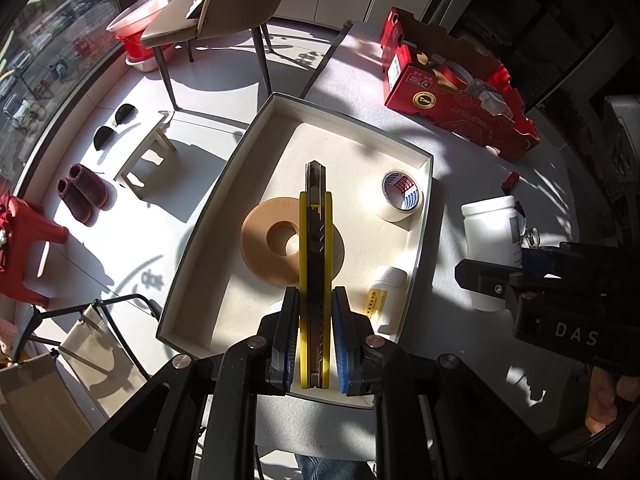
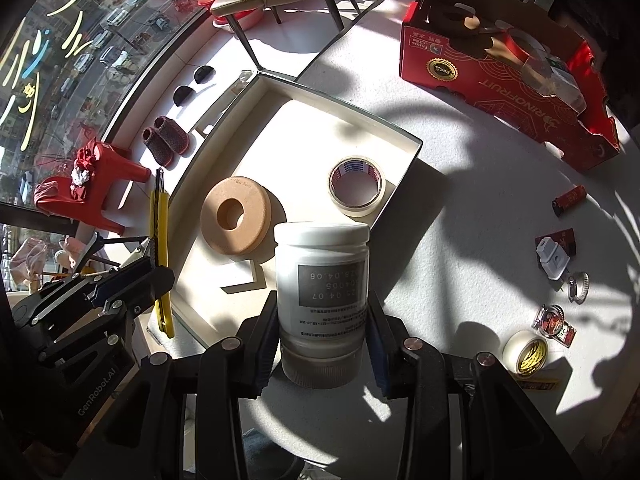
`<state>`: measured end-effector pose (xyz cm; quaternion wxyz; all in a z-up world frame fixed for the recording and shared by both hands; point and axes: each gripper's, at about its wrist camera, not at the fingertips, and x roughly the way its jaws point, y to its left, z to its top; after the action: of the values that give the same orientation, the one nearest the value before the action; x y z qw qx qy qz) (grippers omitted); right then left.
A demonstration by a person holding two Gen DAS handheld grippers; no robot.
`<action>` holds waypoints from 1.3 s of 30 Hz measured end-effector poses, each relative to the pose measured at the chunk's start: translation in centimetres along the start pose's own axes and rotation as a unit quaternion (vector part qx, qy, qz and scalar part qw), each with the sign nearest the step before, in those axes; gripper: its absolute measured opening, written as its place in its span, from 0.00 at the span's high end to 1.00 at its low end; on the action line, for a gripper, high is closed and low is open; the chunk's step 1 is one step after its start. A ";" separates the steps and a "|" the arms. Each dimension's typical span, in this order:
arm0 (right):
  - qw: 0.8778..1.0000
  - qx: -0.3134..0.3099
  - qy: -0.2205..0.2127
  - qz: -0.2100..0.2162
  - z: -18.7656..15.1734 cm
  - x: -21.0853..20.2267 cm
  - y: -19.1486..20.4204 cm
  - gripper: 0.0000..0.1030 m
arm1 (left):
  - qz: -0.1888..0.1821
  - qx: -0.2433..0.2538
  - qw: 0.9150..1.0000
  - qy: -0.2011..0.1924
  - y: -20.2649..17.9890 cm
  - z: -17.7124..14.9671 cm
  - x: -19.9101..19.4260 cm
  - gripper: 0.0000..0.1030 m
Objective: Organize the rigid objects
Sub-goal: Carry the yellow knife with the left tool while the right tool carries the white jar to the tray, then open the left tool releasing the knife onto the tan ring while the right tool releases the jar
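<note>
My left gripper [image 1: 315,300] is shut on a yellow utility knife [image 1: 315,256] and holds it above the cream tray [image 1: 224,184]. The tray holds a tan disc with a hole [image 1: 268,240], a roll of tape [image 1: 401,196] and a small white bottle [image 1: 386,292]. My right gripper [image 2: 323,312] is shut on a big white jar [image 2: 322,292], held at the tray's right side. The jar [image 1: 490,236] and right gripper [image 1: 480,276] also show in the left wrist view. The knife [image 2: 160,248] and left gripper [image 2: 120,292] show at the left of the right wrist view.
A red cardboard box [image 2: 508,76] stands at the back right of the white table [image 2: 460,220]. Small items lie at the right: a lighter [image 2: 568,200], a white adapter [image 2: 554,260], a hose clamp [image 2: 578,286], a small tape roll [image 2: 524,350]. A chair [image 1: 224,12], stools and slippers are on the floor left.
</note>
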<state>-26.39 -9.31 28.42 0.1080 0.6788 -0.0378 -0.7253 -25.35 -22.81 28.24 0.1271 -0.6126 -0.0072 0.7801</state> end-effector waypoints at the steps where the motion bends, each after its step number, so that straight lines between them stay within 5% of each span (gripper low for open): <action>1: 1.000 -0.001 0.000 -0.001 0.0 0.0 0.0 0.60 | -0.001 -0.002 1.000 0.000 0.1 0.0 0.0 0.83; 23: 0.999 -0.017 0.042 0.001 5.0 6.3 1.5 0.60 | 0.021 -0.024 0.998 0.062 0.6 1.5 7.2 0.81; 24: 0.999 -0.017 0.045 -0.001 5.0 6.6 1.5 0.60 | 0.025 -0.021 0.997 0.067 0.5 1.4 7.5 0.68; 25: 0.999 -0.016 0.046 -0.003 5.1 6.8 1.4 0.60 | 0.031 -0.019 0.997 0.069 0.3 1.4 7.6 0.45; 27: 0.999 -0.009 0.044 -0.005 5.1 6.8 1.0 0.49 | 0.041 -0.019 0.997 0.065 0.2 1.4 7.6 0.20; 30: 0.999 -0.001 0.036 -0.006 4.9 6.3 0.5 0.30 | 0.042 -0.009 0.997 0.068 -0.2 1.5 7.7 0.18; 33: 1.000 -0.001 0.028 -0.013 4.7 5.5 0.1 0.18 | 0.048 -0.003 0.997 0.065 -0.7 1.6 7.6 0.01; 36: 1.000 0.008 0.019 -0.012 4.3 4.7 -0.6 0.03 | 0.046 -0.001 0.997 0.062 -1.0 1.7 7.6 0.00; 39: 1.000 0.021 0.015 -0.007 3.7 3.9 -1.3 0.03 | 0.046 0.001 0.997 0.068 -1.4 1.8 7.7 0.00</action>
<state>-30.38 -9.20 24.63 0.0891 0.6917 -0.0466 -0.7151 -28.51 -19.59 21.54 0.0924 -0.6636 0.0305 0.7417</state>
